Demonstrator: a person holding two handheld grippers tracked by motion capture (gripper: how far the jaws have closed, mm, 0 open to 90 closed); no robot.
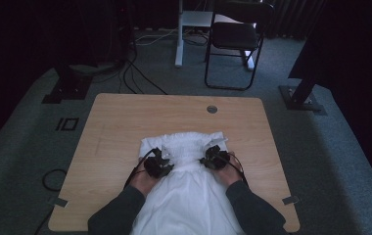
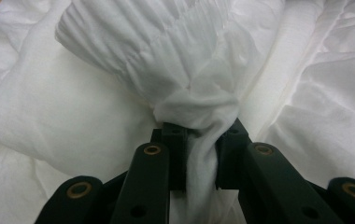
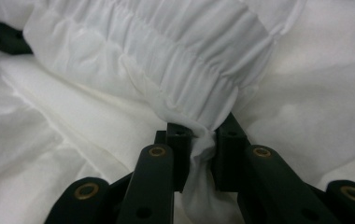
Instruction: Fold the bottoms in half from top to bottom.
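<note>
Two tools on white garment

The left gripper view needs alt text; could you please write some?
Two black jaws of the left gripper pinch a bunched fold of the white garment, just below its gathered, ribbed band. Loose white fabric spreads around them.

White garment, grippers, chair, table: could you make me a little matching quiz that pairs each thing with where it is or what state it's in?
Things:
1. left gripper
2. white garment
3. black chair
4. round hole

States:
A. stands on the carpet beyond the table
B. lies spread on the wooden table
C. sits in the tabletop near its far edge
D. shut on gathered fabric

Pairs: 1-D, 2-B, 3-A, 4-C
</note>
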